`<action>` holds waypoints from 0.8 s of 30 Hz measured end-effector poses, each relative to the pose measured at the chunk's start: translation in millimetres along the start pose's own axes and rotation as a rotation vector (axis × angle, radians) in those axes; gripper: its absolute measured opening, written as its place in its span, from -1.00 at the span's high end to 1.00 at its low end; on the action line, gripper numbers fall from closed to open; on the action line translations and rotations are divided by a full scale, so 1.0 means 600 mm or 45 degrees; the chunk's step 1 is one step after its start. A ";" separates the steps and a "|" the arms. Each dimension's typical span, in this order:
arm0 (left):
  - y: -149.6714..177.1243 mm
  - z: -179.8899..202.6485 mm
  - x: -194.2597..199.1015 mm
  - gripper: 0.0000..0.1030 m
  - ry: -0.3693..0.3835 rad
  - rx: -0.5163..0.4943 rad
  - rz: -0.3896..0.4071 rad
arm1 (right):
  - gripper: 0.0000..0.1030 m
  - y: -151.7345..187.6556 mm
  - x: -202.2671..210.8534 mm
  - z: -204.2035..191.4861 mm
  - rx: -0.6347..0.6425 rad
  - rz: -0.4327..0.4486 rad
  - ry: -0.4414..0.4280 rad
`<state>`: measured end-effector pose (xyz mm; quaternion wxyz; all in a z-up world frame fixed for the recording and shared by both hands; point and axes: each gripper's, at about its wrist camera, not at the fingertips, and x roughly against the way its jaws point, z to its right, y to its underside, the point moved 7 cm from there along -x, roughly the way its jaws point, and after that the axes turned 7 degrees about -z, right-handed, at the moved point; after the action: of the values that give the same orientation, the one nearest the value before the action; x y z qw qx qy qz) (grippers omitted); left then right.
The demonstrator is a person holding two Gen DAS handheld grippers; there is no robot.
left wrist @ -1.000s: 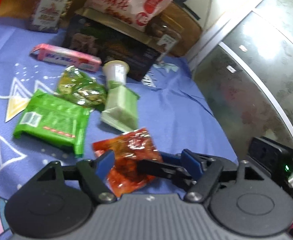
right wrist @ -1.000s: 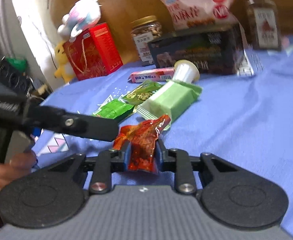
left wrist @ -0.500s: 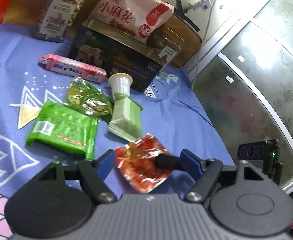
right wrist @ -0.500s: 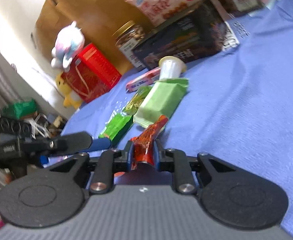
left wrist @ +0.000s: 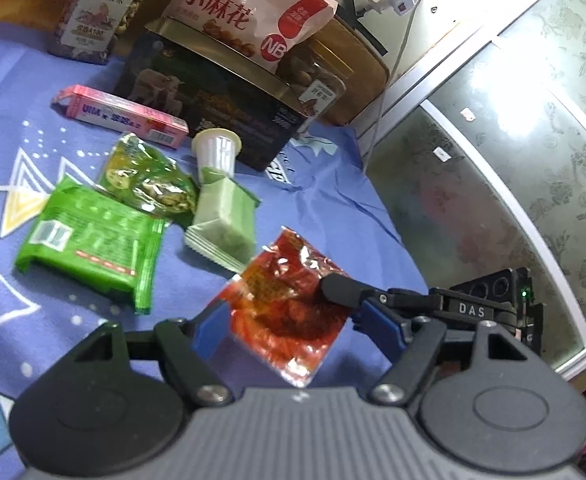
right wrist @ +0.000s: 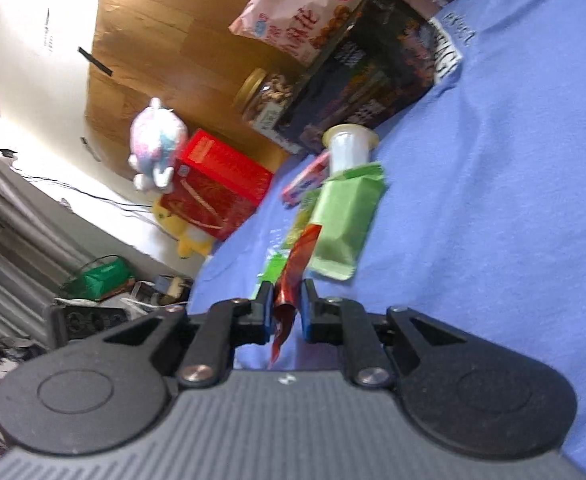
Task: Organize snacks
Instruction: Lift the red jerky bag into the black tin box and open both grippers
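- While the right gripper (right wrist: 287,312) pinches the red packet (left wrist: 289,304) by its edge, the packet hangs in the air, in front of the pale green bar (left wrist: 223,220) and a little to its right.
- The left gripper (left wrist: 293,328) is spread wide, with the packet between its blue pads (left wrist: 209,326); I cannot tell if they touch it.
- To do this step well, I think the right one should keep firm pressure, because the foil looks slippery and thin.
- Other snacks lie left of the bar: a green packet (left wrist: 93,240) and a pea pouch (left wrist: 149,180).
- Set the red packet down flat, just beside the bar, not on top of it.
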<state>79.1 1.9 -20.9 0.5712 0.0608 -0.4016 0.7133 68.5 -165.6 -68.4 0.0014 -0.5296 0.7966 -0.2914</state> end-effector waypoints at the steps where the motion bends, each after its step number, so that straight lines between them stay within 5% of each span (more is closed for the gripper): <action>1: -0.001 0.001 0.000 -0.20 0.007 0.003 0.006 | 0.67 0.000 -0.001 -0.004 0.006 -0.004 -0.009; 8: -0.006 0.009 0.013 0.52 0.026 -0.020 0.062 | 0.67 0.001 -0.007 -0.010 0.004 -0.016 -0.026; 24: -0.017 0.022 0.025 0.53 0.022 -0.067 0.094 | 0.67 -0.013 -0.015 -0.022 0.045 -0.023 -0.019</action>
<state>78.2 5.4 1.2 0.5493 0.0246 -0.4173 0.7235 74.6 -154.1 -56.7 0.0142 -0.5388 0.7865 -0.3014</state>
